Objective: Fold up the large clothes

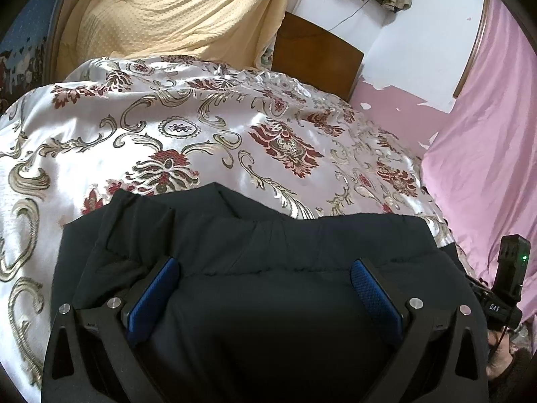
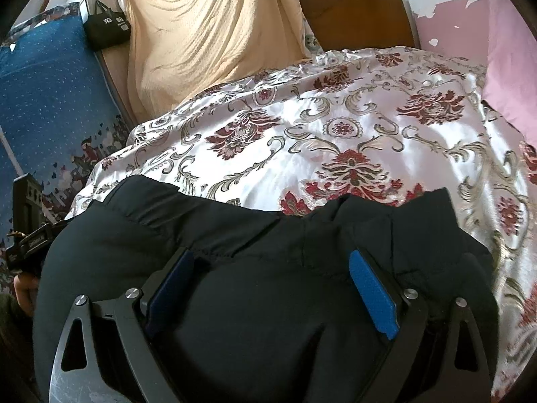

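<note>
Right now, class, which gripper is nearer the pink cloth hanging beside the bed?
Right. The right gripper works the black garment on the pink cloth side; the left gripper sits farther away, toward the blue fabric.

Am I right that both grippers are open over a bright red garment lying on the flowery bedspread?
Not quite: the garment is black, not bright red, as the left wrist view shows plainly and the right wrist view confirms. The rest holds: the left gripper and the right gripper are both open over it, and it lies on the flowery bedspread.
</note>
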Demonstrator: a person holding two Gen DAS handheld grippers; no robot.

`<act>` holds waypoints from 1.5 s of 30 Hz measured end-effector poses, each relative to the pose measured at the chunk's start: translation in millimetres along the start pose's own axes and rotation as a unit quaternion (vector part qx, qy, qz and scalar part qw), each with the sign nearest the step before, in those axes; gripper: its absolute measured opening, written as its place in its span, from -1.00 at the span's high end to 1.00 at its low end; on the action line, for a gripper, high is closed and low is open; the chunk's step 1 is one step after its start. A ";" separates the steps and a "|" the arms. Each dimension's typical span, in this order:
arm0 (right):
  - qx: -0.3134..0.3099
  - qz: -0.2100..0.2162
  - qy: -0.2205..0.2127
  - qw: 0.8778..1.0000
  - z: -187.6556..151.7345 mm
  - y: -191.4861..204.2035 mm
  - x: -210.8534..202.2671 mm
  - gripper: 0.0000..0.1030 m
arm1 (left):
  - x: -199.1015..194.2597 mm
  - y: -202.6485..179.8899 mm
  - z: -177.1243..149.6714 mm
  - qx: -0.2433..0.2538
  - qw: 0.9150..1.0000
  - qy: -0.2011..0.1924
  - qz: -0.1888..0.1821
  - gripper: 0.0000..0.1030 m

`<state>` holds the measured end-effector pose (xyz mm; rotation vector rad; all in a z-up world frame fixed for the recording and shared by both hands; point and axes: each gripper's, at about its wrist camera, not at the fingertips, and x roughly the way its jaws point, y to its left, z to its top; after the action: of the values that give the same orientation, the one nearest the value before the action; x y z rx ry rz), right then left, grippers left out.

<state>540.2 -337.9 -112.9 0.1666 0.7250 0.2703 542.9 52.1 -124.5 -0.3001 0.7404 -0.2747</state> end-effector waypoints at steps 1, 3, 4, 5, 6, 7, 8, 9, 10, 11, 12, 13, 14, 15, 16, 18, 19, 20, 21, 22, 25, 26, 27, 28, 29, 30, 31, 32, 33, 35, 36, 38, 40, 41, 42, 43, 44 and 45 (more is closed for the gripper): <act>0.002 -0.003 0.000 1.000 -1.3 0.0 -6.2 -0.81 | -5.3 -0.6 -0.3 0.004 1.000 0.006 0.006 -1.00; 0.007 -0.008 0.000 1.000 -4.5 -2.2 -19.0 -0.85 | -17.8 0.9 -2.5 0.006 1.000 0.008 0.014 -1.00; 0.009 -0.008 -0.001 1.000 -6.9 -2.4 -27.2 -0.86 | -24.1 2.8 -3.2 0.001 1.000 0.008 0.015 -1.00; 0.010 -0.011 -0.001 1.000 -8.8 -2.6 -35.4 -0.87 | -30.8 5.8 -4.3 -0.005 1.000 0.010 0.016 -1.00; 0.010 -0.014 0.000 1.000 -10.5 -3.5 -41.2 -0.89 | -37.0 9.2 -5.3 -0.012 1.000 0.013 0.016 -1.00; 0.010 -0.019 0.002 1.000 -11.9 -3.6 -48.4 -0.94 | -42.6 12.4 -6.3 -0.017 1.000 0.016 0.014 -1.00; 0.010 -0.023 0.004 1.000 -13.4 -4.1 -55.3 -0.96 | -48.6 15.8 -7.2 -0.022 0.999 0.019 0.014 -1.00; 0.010 -0.029 0.005 1.000 -15.9 -5.4 -64.4 -0.96 | -58.3 20.4 -8.2 -0.028 0.999 0.022 0.018 -1.00; 0.008 -0.033 0.006 0.999 -18.2 -5.9 -72.2 -0.96 | -64.9 23.7 -9.9 -0.028 0.999 0.024 0.024 -1.00; 0.006 -0.039 0.006 0.999 -21.5 -6.7 -81.1 -0.96 | -74.4 27.7 -12.0 -0.026 0.999 0.025 0.036 -1.00; 0.003 -0.043 0.007 0.999 -24.7 -8.0 -88.3 -0.97 | -82.2 31.3 -14.3 -0.021 0.998 0.025 0.046 -1.00; 0.002 -0.049 0.010 0.999 -29.2 -9.2 -96.8 -0.97 | -89.6 35.4 -16.8 -0.017 0.998 0.027 0.056 -1.00; 0.003 -0.055 0.009 0.998 -35.0 -11.1 -106.7 -0.97 | -95.4 39.9 -19.8 -0.016 0.997 0.031 0.064 -1.00; 0.006 -0.057 0.010 0.998 -40.0 -14.5 -114.2 -0.97 | -99.6 44.6 -23.0 -0.015 0.997 0.034 0.065 -1.00; 0.011 -0.059 0.013 0.998 -47.0 -19.1 -122.8 -0.97 | -102.9 52.8 -26.4 -0.020 0.997 0.046 0.063 -1.00; 0.025 -0.059 0.017 0.998 -59.4 -30.6 -135.4 -0.97 | -105.0 67.3 -31.7 -0.034 0.996 0.068 0.055 -1.00; 0.033 -0.061 0.020 0.997 -63.6 -36.5 -138.9 -0.97 | -105.0 73.3 -34.3 -0.042 0.995 0.076 0.047 -1.00; 0.043 -0.064 0.022 0.997 -67.6 -44.9 -143.3 -0.97 | -106.3 78.1 -37.3 -0.048 0.995 0.080 0.041 -1.00; 0.050 -0.063 0.022 0.997 -70.1 -51.2 -144.9 -0.97 | -105.2 82.2 -39.3 -0.056 0.994 0.085 0.030 -1.00; 0.056 -0.060 0.020 0.996 -71.5 -57.2 -145.6 -0.97 | -103.0 87.7 -41.5 -0.065 0.993 0.093 0.014 -1.00; 0.072 -0.037 0.022 0.996 -77.0 -74.0 -141.0 -0.97 | -94.0 92.5 -47.7 -0.072 0.991 0.113 -0.015 -1.00; 0.074 -0.029 0.023 0.997 -79.9 -76.6 -137.2 -0.97 | -91.4 91.4 -50.8 -0.070 0.990 0.119 -0.021 -1.00; 0.077 -0.016 0.028 0.996 -83.2 -80.7 -130.4 -0.97 | -85.1 91.1 -52.3 -0.065 0.989 0.131 -0.033 -1.00; 0.083 -0.005 0.036 0.996 -84.9 -85.0 -123.9 -0.97 | -80.2 90.0 -53.5 -0.061 0.987 0.142 -0.043 -1.00; 0.095 0.011 0.048 0.994 -85.5 -91.2 -116.5 -0.97 | -75.3 87.9 -54.5 -0.055 0.986 0.153 -0.050 -1.00; 0.100 0.027 0.055 0.993 -86.6 -93.8 -111.6 -0.97 | -72.1 86.9 -55.0 -0.050 0.984 0.160 -0.053 -1.00; 0.102 0.046 0.061 0.992 -86.1 -97.0 -107.3 -0.97 | -65.3 84.5 -55.7 -0.039 0.982 0.173 -0.059 -1.00; 0.102 0.059 0.065 0.991 -87.2 -98.5 -105.1 -0.97 | -62.2 83.3 -57.0 -0.032 0.981 0.180 -0.066 -1.00; 0.104 0.076 0.069 0.989 -87.6 -100.5 -101.4 -0.97 | -61.1 82.3 -57.5 -0.029 0.980 0.183 -0.071 -1.00; 0.105 0.105 0.078 0.986 -87.8 -101.7 -94.8 -0.97 | -56.2 79.3 -56.6 -0.020 0.978 0.190 -0.082 -1.00; 0.100 0.117 0.081 0.985 -89.6 -99.4 -92.5 -0.97 | -53.8 78.1 -56.9 -0.017 0.977 0.192 -0.089 -1.00; 0.083 0.142 0.084 0.983 -90.0 -93.4 -89.3 -0.98 | -51.6 77.9 -58.0 -0.015 0.977 0.192 -0.096 -1.00; 0.068 0.145 0.091 0.983 -89.9 -86.6 -85.8 -0.98 | -51.7 78.2 -59.6 -0.011 0.977 0.188 -0.101 -1.00; 0.060 0.145 0.092 0.983 -89.7 -81.9 -85.2 -0.98 | -51.5 78.0 -61.5 -0.008 0.977 0.185 -0.103 -1.00; 0.049 0.148 0.090 0.984 -88.0 -76.5 -85.3 -0.98 | -51.2 77.9 -61.9 -0.006 0.978 0.183 -0.103 -1.00; 0.033 0.151 0.088 0.984 -86.1 -71.0 -87.9 -0.98 | -51.4 77.0 -63.5 -0.002 0.978 0.178 -0.105 -1.00; 0.007 0.147 0.086 0.985 -83.9 -61.1 -90.4 -0.98 | -52.2 76.9 -64.5 0.000 0.979 0.175 -0.106 -1.00; -0.009 0.141 0.088 0.986 -81.4 -55.0 -91.0 -0.98 | -52.2 76.3 -64.8 0.001 0.979 0.173 -0.106 -1.00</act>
<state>430.5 -413.0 -128.9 0.2302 0.8745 0.5660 471.7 129.6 -165.3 -0.3332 1.0532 -0.5391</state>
